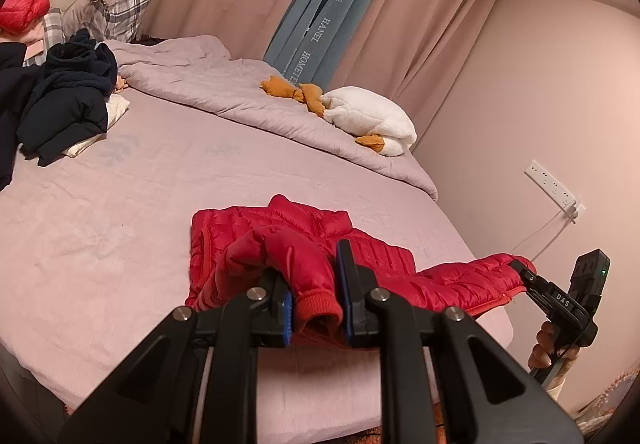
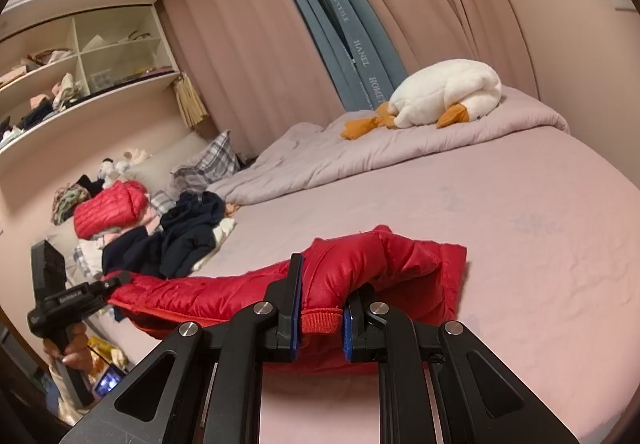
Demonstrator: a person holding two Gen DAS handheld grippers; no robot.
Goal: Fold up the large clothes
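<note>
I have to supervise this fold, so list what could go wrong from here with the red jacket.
1. Each claw, left claw and right claw, pinches only a ribbed cuff of the red puffer jacket; the slick fabric may slip out mid-fold.
2. The jacket lies close to the near edge of the bed, so a dropped sleeve could slide off.
3. One sleeve is bunched over the body, so it may fold in crooked.

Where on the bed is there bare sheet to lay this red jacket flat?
Bare sheet runs between the red jacket and the dark clothes pile, and again beyond the jacket up to the bunched duvet bearing the plush goose. The pillow end around the pile is crowded.
</note>
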